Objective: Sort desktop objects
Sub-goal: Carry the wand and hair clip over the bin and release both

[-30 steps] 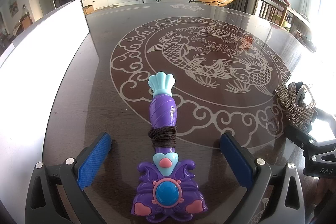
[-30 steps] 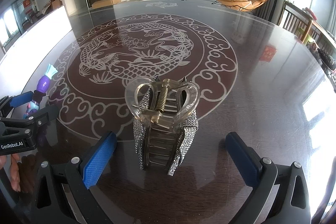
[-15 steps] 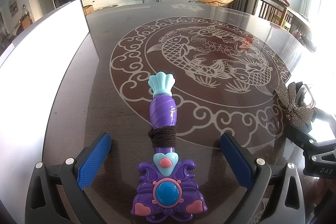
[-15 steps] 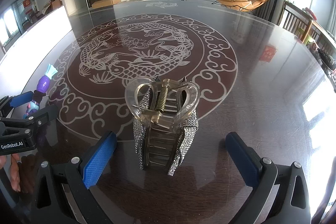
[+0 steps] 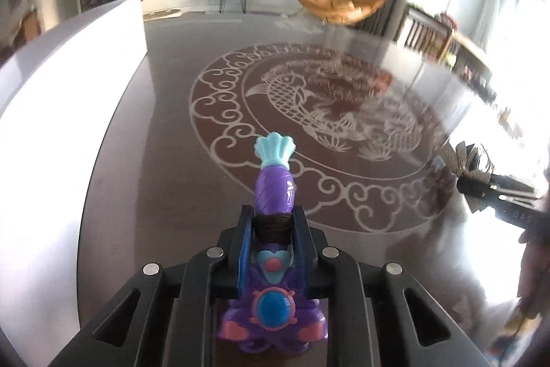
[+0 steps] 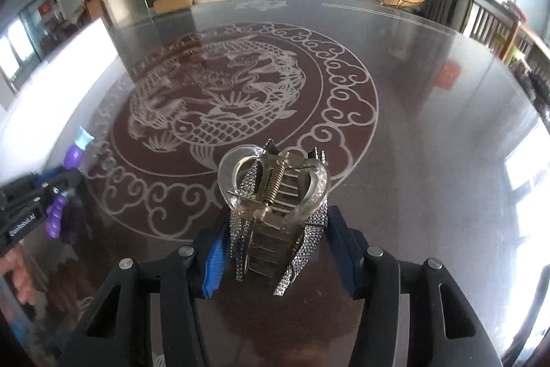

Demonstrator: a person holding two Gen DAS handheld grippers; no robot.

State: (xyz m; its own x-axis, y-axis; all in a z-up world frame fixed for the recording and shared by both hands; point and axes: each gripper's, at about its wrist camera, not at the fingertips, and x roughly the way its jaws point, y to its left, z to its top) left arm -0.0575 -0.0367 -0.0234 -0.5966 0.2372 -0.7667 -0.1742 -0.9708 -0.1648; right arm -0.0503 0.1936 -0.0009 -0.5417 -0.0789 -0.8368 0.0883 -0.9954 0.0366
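My left gripper point(image 5: 271, 224) is shut on a purple toy wand point(image 5: 274, 191) with a pale blue shell tip, gripping it at the dark hair tie wound round its neck. The wand's blue-gem base sits close to the camera. My right gripper point(image 6: 278, 243) is shut on a clear hair claw clip point(image 6: 275, 195) with rhinestone wings. The wand point(image 6: 74, 153) and left gripper show at the left of the right wrist view. The clip point(image 5: 471, 157) and right gripper show at the right of the left wrist view.
Both grippers are over a dark glossy table point(image 6: 429, 143) with a pale round fish pattern point(image 6: 223, 105). A bright white surface point(image 5: 62, 85) runs along the table's left edge. A living room lies behind.
Both grippers have closed: the left on the wand's neck, the right on the hair clip. Both views have shifted and blurred, with the objects held against the fingers.
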